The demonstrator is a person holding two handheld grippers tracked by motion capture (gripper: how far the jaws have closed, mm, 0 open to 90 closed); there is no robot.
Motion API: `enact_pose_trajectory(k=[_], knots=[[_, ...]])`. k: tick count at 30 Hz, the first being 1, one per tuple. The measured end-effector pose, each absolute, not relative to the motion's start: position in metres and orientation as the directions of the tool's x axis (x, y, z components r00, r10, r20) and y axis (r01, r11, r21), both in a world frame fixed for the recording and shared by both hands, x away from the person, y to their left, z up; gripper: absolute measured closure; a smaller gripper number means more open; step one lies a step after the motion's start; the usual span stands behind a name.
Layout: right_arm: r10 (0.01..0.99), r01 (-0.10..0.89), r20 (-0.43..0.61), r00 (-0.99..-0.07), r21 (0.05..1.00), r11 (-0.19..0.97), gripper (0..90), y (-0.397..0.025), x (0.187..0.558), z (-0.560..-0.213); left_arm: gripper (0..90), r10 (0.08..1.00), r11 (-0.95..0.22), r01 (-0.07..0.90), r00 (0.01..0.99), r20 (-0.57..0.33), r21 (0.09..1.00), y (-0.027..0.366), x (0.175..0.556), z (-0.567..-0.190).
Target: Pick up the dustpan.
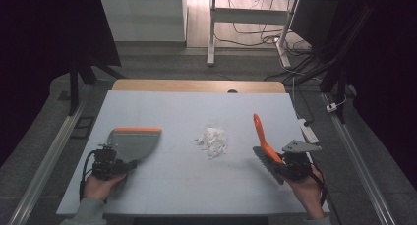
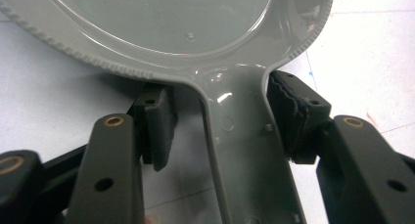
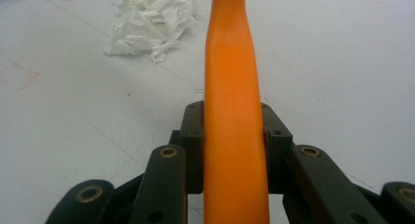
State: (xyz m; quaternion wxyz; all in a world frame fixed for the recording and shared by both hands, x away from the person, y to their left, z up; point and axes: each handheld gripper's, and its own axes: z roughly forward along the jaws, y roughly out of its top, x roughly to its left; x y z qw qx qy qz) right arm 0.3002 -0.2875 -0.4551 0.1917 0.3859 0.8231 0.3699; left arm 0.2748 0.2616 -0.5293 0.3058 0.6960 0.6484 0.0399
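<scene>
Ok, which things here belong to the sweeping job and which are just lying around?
In the job:
- grey plastic dustpan with orange edge, its handle between the left claw's pads
- orange-handled brush, clamped in the right claw
- heap of white paper scraps between them on the pale blue table

Lying about:
- white power strip off the table's right edge
- cables on the floor

Left tongs [image 1: 132, 164]: black body, black cable looped back by the wrist. Right tongs [image 1: 271, 162]: black too, w/ a grey three-cornered plate on top and a black cable round the wrist. Both hands [image 1: 98, 188] bare; grey sleeve cuff [image 1: 87, 211] on the left arm. Close up, jaws are matte black linked bars w/ brass-ringed pivot pins [image 2: 114, 120] and small round screw holes; inner pads [image 2: 294, 114] are black, ribbed and wavy-edged.
</scene>
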Motion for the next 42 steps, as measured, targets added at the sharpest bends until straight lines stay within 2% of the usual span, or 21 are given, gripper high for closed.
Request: enact_pose_trajectory(k=[3, 9, 26, 42], knots=[[0.777, 0.493, -0.031, -0.628, 0.757, 0.429, 69.7, -0.287, 0.3, -0.455, 56.8, 0.919, 0.031, 0.881, 0.161, -0.36, 0.472, 0.262, 0.275, -0.53], [0.778, 0.495, -0.031, -0.627, 0.756, 0.429, 69.7, -0.288, 0.3, -0.455, 60.6, 0.917, 0.057, 0.878, 0.143, -0.373, 0.475, 0.266, 0.274, -0.53], [0.779, 0.49, -0.034, -0.626, 0.76, 0.426, 69.7, -0.288, 0.3, -0.454, 61.4, 0.91, 0.08, 0.859, 0.144, -0.389, 0.506, 0.274, 0.271, -0.528], [0.78, 0.487, -0.035, -0.625, 0.763, 0.424, 69.7, -0.289, 0.299, -0.453, 61.4, 0.89, 0.07, 0.81, 0.213, -0.404, 0.582, 0.28, 0.265, -0.518]])
